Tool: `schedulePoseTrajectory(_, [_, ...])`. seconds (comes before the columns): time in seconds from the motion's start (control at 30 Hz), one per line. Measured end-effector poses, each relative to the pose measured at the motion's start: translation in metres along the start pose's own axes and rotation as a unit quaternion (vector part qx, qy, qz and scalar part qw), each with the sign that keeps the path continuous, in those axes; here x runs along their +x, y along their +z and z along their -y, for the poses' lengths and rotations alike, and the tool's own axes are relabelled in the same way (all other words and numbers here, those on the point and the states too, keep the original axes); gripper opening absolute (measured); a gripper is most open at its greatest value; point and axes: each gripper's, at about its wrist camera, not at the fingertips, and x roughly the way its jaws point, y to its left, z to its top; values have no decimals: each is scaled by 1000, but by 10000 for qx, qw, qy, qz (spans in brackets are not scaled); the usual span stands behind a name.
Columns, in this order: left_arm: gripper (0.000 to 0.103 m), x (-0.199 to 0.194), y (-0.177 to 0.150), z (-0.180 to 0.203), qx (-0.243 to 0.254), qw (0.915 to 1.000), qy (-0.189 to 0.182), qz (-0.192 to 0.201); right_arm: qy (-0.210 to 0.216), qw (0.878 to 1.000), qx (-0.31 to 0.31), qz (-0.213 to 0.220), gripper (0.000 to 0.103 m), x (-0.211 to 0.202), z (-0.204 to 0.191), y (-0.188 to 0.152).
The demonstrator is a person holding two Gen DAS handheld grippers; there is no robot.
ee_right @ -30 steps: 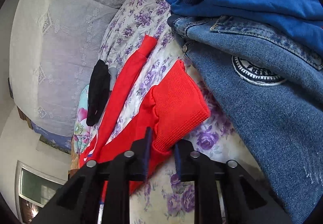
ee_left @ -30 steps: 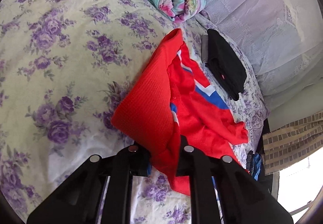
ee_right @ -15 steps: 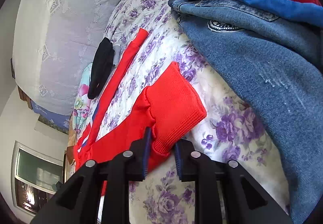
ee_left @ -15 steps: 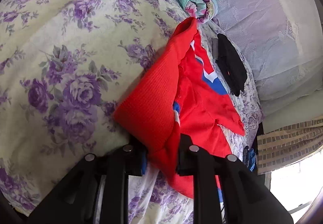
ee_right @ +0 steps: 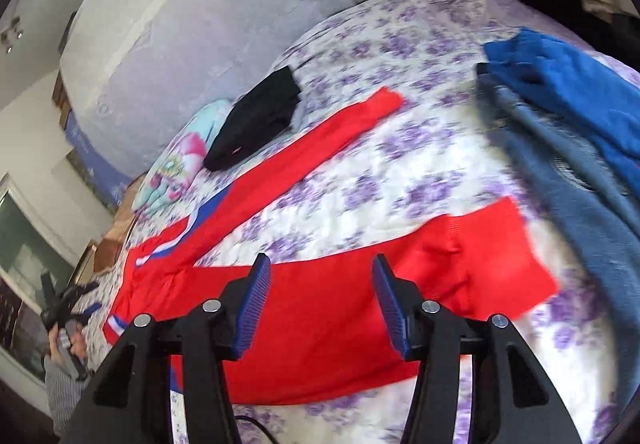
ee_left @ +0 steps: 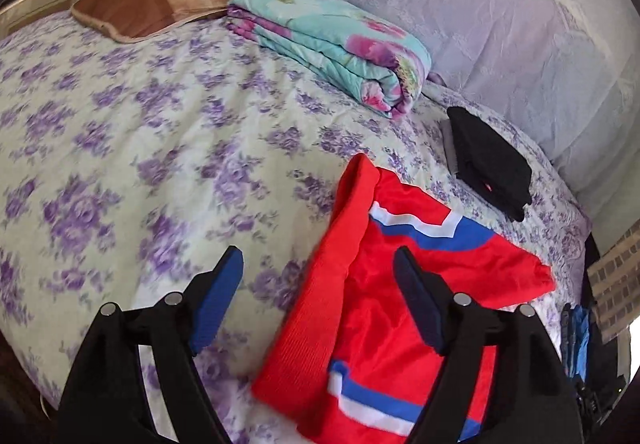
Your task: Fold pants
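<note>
Red pants [ee_right: 320, 308] spread flat on the bed [ee_left: 160, 148], waistband end with white and blue stripes under the left hand-held gripper [ee_left: 320, 280], one ribbed cuff off past the right hand-held gripper [ee_right: 318, 294]. Two legs splayed apart in the right wrist view — the far one running up toward a folded black garment [ee_right: 256, 124], the near one ending just beside a heap of blue denim [ee_right: 580, 212] topped by a bright blue garment [ee_right: 568, 84]. Left hand-held gripper held above the waistband, blue-padded fingers [ee_left: 218, 296] wide apart, nothing between them. Right hand-held gripper likewise spread wide over the near leg, gripping nothing. Farther up the bed in the left wrist view: a folded floral quilt [ee_left: 336, 48] and a brown pillow [ee_left: 160, 0] — both well apart from the pants. Purple-flowered bedspread beneath everything.
</note>
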Motion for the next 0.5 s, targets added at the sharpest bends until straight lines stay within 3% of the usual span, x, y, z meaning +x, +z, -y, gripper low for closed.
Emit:
schedulePoseTrajectory(0.1, [75,35,15,8,40,9996,28,-281,47,9966,-304,-761,68,38,-15,-11])
schedulePoseTrajectory(0.17, [75,60,24,7,-66,9985,2,-535,-39,9923,-274,-1204,68,62,-8,-22])
schedulePoseTrajectory(0.33, [75,95,39,0,-478,9947,-4,-913,-23,9951,-93,-983,68,49,-12,-11])
schedulePoseTrajectory(0.5, [75,104,51,11,-519,9949,-388,-779,171,9972,-280,-668,68,48,-34,28])
